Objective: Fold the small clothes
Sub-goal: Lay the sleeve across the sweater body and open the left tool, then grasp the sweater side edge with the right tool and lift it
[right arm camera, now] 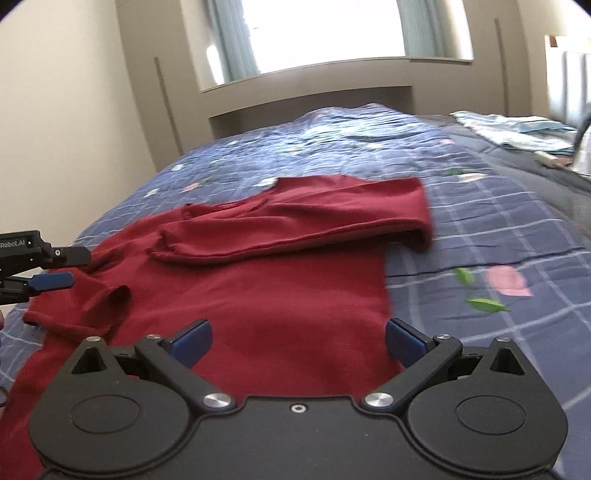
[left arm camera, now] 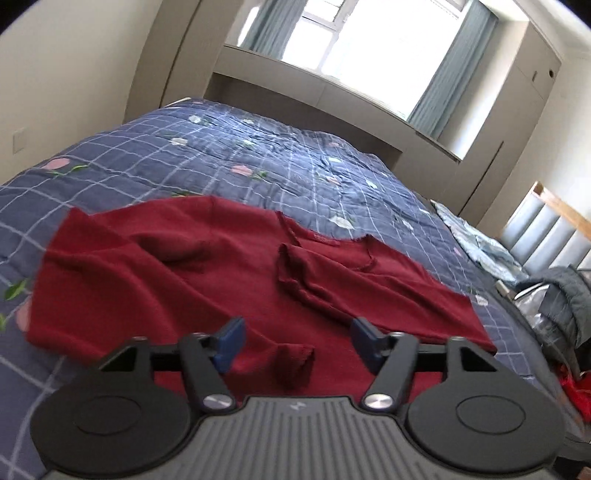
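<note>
Left wrist view: I saw the left gripper (left arm camera: 297, 341) spread wide and empty over the red shirt (left arm camera: 229, 273), which lay on the blue checked bedspread (left arm camera: 258, 147). Right gripper (right arm camera: 297, 341) was also wide apart, holding nothing, shirt under it with one sleeve (right arm camera: 295, 229) folded across.

Red top (right arm camera: 258, 288) lies flat on the bed (right arm camera: 498, 229), w/ a blue checked quilt under it. One sleeve (right arm camera: 295, 236) is folded across the chest, cuff pointing left. Right hand-held gripper (right arm camera: 298, 341) hangs over the bottom of the top, blue pads (right arm camera: 192, 341) wide apart, nothing btwn them. Left hand-held gripper (right arm camera: 70, 267) pokes in from the left, just above the other sleeve (right arm camera: 92, 306), also not holding anything. Big bright window (right arm camera: 325, 33) at the back.
</note>
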`<state>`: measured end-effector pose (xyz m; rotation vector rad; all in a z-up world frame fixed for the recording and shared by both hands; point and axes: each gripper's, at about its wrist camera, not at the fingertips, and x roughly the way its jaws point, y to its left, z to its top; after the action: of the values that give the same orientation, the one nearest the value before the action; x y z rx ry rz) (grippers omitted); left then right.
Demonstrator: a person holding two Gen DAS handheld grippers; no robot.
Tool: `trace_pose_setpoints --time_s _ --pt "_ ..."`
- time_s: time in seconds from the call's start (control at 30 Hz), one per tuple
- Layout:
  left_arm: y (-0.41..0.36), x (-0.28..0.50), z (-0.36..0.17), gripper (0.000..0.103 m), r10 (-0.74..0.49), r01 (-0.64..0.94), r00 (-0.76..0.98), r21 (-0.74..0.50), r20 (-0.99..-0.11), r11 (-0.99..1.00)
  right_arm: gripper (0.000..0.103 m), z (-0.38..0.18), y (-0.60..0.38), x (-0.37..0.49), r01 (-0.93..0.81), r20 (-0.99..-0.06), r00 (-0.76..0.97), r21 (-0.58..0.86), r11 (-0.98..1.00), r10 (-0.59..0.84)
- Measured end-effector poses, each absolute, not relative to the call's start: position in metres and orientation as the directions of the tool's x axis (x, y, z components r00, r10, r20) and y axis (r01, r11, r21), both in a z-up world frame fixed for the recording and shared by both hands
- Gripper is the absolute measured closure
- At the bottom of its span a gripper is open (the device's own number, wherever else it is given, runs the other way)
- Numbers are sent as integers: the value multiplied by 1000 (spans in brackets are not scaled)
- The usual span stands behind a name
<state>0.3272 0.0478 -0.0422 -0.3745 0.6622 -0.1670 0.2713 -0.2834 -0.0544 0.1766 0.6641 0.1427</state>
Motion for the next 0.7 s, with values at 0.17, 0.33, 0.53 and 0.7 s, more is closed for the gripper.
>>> trace_pose_setpoints --time_s 0.17,0.33,0.53,0.7 --pt "83 306 -28 1 -156 -64 810 -349 -566 935 8 -53 -243 298 -225 -597 718 287 931 358" --pt "115 291 -27 0 -1 -178 809 -246 -588 953 18 -61 -185 337 -353 -613 611 356 865 502" --pt "149 275 -35 0 74 -239 792 -195 -606 951 29 -69 -133 367 -403 -652 559 327 855 513" --pt "165 266 -39 0 91 -259 791 -197 -605 946 98 -61 -110 374 -473 -676 531 264 841 511"
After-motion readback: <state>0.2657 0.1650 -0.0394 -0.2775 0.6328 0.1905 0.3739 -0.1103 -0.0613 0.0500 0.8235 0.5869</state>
